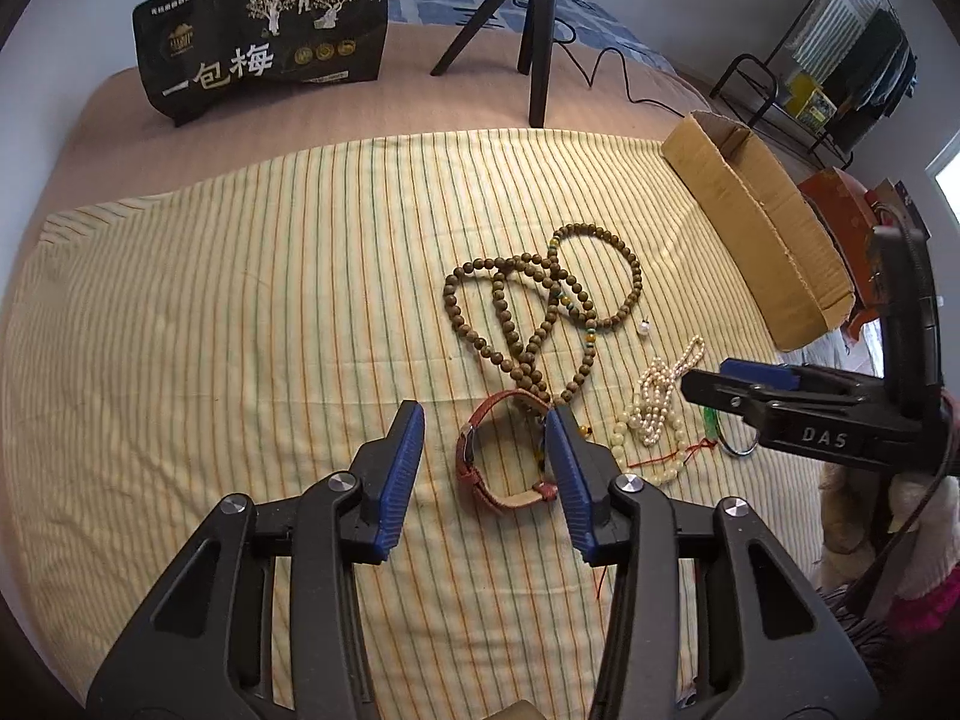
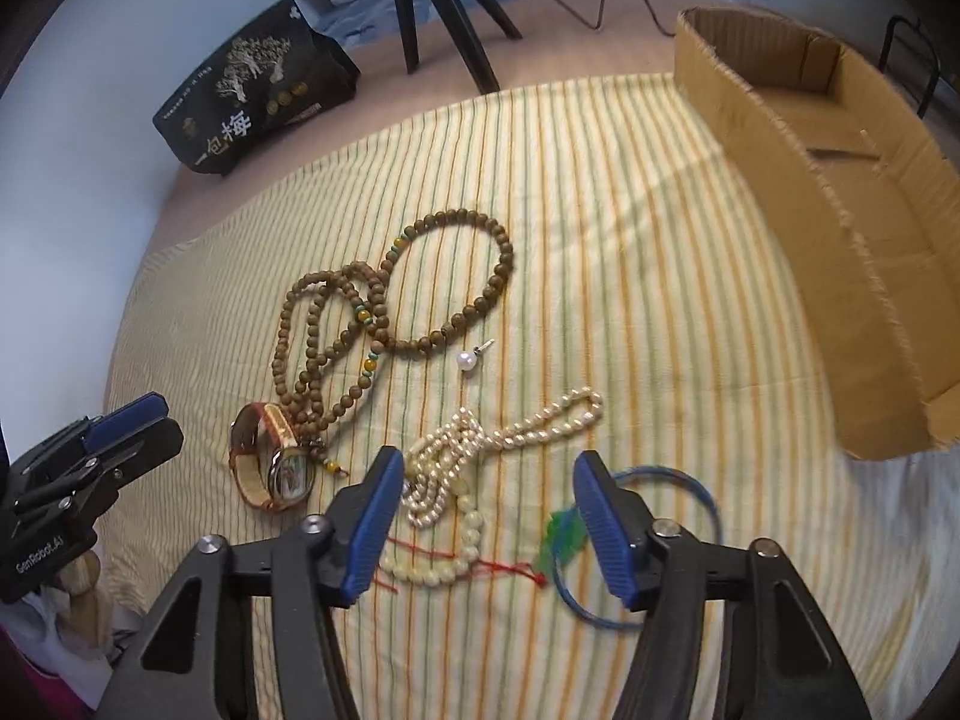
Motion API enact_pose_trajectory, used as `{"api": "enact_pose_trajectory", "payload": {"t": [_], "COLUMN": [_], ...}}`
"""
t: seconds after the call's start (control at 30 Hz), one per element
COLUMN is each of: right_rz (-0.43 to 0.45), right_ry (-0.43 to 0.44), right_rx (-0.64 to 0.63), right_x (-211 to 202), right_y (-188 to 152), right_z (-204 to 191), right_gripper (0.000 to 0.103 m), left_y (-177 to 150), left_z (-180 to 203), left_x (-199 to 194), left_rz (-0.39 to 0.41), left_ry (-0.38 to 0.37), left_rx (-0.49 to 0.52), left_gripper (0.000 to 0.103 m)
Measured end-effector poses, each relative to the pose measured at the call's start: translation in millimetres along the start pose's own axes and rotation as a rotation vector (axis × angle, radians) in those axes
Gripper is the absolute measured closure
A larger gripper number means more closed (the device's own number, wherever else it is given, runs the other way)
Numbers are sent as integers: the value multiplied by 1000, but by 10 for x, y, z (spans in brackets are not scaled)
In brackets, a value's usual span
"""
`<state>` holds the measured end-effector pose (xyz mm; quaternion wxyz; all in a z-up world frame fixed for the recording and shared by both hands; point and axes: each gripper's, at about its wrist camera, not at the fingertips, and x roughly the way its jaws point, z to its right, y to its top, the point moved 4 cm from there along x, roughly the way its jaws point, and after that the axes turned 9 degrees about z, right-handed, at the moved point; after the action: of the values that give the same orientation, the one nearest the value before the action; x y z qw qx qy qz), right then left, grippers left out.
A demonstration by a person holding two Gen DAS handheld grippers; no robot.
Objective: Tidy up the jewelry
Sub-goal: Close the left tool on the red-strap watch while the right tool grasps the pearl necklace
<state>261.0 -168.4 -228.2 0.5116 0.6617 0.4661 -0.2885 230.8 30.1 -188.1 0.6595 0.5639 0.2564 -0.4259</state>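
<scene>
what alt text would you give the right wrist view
The right gripper, fingers apart and empty, hovers over a pearl strand and pale bead bracelet on a striped cloth. A wooden bead necklace and watch lie left, a cardboard box right.

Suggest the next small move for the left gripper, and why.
Probably shift the left gripper slightly right and lower it to straddle the brown leather-strap wristwatch. Its jaws are open with nothing pinched; the watch lies toward the right finger, which partly covers it. The brown wooden bead necklace overlaps the strap's far end, so grip the near side. The open cardboard box waits to the right.
</scene>
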Motion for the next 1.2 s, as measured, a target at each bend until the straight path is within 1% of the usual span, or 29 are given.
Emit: {"api": "enact_pose_trajectory", "payload": {"t": [0.03,0.07,0.13,0.2,0.33,0.4,0.47,0.57,0.63,0.67,0.7,0.8,0.87,0.9,0.93,1.1,1.2], "right_rz": [-3,-9,-29,-45,-42,-39,-39,-31,-24,-20,-15,-2,4,7,9,13,21], "right_ry": [0,-3,-4,-6,-15,-15,-24,-80,-109,-121,-124,-136,-137,-137,-134,-98,-63], "right_rx": [-1,-2,8,38,51,52,46,-12,-48,-70,-85,-123,-152,-156,-153,-149,-124], "right_x": [40,77,165,237,293,306,326,378,393,393,391,379,388,391,384,381,341], "right_y": [9,13,12,4,22,24,19,31,37,32,28,14,2,4,-10,-36,6], "right_z": [-7,-14,-10,10,19,2,-25,-109,-138,-142,-143,-127,-144,-143,-136,-132,-84], "right_gripper": [46,47,52,54,54,55,56,60,68,69,71,82,87,92,96,98,98], "left_y": [-3,-14,-28,-57,-91,-99,-106,-130,-138,-153,-165,-193,-223,-225,-226,-221,-231], "left_z": [-18,-38,-62,-84,-71,-54,-34,-20,-33,-45,-55,-77,-109,-119,-129,-129,-119], "left_x": [40,75,119,153,215,253,305,368,427,452,469,525,560,569,573,561,515], "left_rz": [-11,-25,-44,-56,-70,-74,-80,-91,-104,-114,-122,-137,-149,-150,-149,-132,-123], "left_ry": [-6,-10,-16,-16,-24,-21,-12,-3,-2,0,3,3,11,15,14,25,27], "left_rx": [-11,-23,-41,-51,-53,-51,-36,-29,-36,-41,-43,-54,-62,-65,-69,-74,-78], "left_gripper": [62,68,68,68,69,70,74,74,75,76,81,84,91,93,94,95,95]}}
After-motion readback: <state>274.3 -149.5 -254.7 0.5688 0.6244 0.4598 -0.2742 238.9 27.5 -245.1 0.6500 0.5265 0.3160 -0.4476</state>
